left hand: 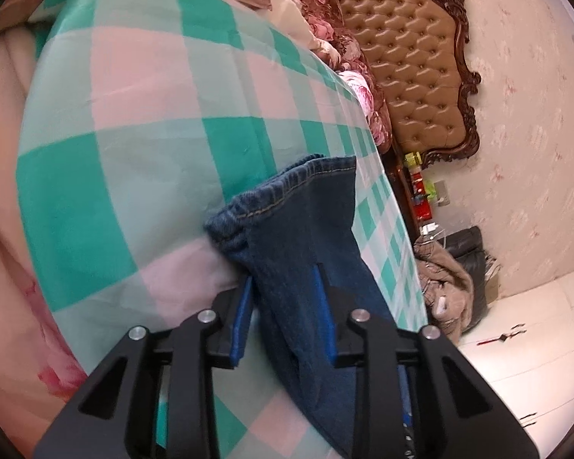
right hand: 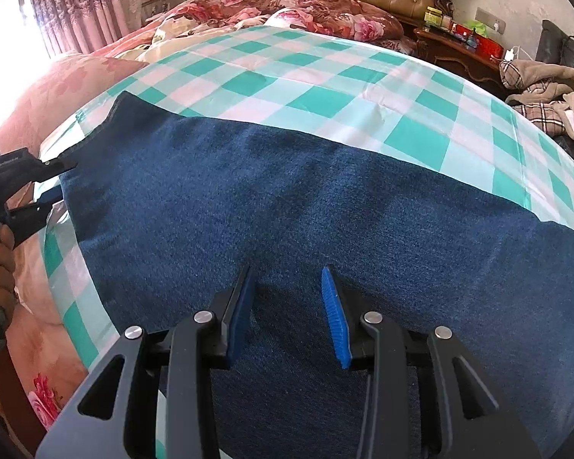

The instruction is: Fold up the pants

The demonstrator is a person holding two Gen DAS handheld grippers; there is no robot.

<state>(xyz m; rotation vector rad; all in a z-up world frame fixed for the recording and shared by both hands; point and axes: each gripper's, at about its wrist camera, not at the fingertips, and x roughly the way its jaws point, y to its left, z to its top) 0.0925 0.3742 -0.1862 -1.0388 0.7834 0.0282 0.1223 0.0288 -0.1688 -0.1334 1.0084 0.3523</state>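
Denim pants (right hand: 306, 206) lie spread flat across the checked bedsheet (right hand: 325, 76), running left to right in the right wrist view. Our left tool (left hand: 285, 306) has a hem end of the pants between its blue pads, cloth bunched and lifted off the sheet; jaws look narrow on the fabric, so we judge it's gripping, tho the pad contact is partly covered by denim. Our right tool (right hand: 289, 313) hovers over the middle of the pants w/ jaws wide, nothing in them.

Risks, as we judge them:
- Left grip seems to catch only a small bunch near the hem; a quick pull could slip it out or take one layer only, giving a crooked fold.
- Dragging the leg could wrinkle the bedsheet and skew the pants.
- If the right tool doesn't pin or grab the mid section, the whole garment may slide instead of folding.

Hard to make out:
- Waistband end is cut off at the frame's right edge.
- Can't tell whether the legs are already stacked on each other.
- Right pads' height above the cloth is unclear, touching or just above.
- Left tool in the right wrist view sits at the far edge, mostly cropped.
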